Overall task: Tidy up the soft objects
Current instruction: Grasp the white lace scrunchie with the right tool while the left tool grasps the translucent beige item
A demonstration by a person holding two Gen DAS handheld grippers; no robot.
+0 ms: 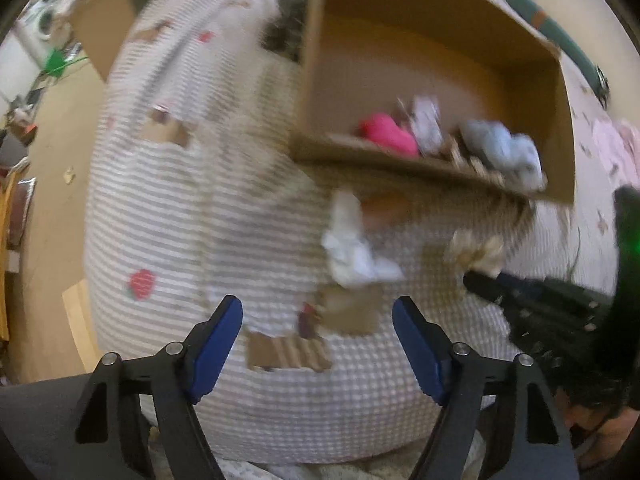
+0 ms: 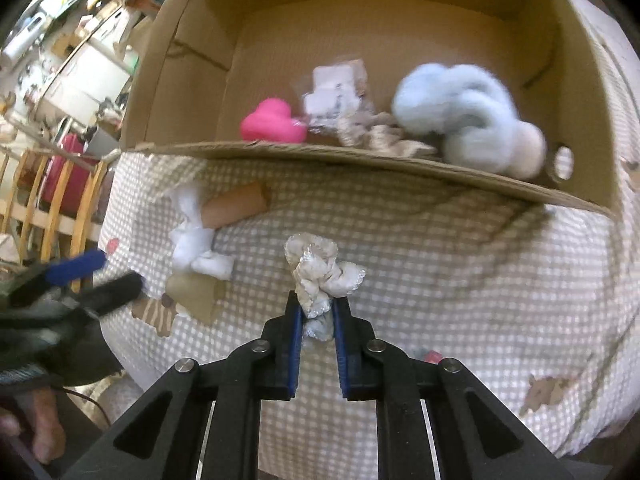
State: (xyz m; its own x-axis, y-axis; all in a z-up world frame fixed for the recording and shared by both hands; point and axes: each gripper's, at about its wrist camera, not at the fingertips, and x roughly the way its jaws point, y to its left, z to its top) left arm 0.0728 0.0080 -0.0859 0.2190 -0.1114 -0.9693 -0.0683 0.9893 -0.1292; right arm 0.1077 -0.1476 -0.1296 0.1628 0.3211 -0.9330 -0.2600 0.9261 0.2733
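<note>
Between the blue pads, right gripper (image 2: 316,312) pinches a cream lace-trimmed cloth bundle (image 2: 322,274), held above the checked bedspread (image 2: 440,264). Cardboard box (image 2: 192,80) lies at 12 o'clock, already holding a pink plush (image 2: 272,122) and pale blue plush (image 2: 460,108). Advice: lift over the near wall before releasing. Left gripper (image 1: 318,344) is spread, empty; white cloth (image 1: 354,252) sits at its 12 o'clock.

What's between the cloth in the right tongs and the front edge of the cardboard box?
Only bare checked bedcover, as the right wrist view shows. The cream cloth, pinched in the right tongs, sits short of the cardboard box.
</note>
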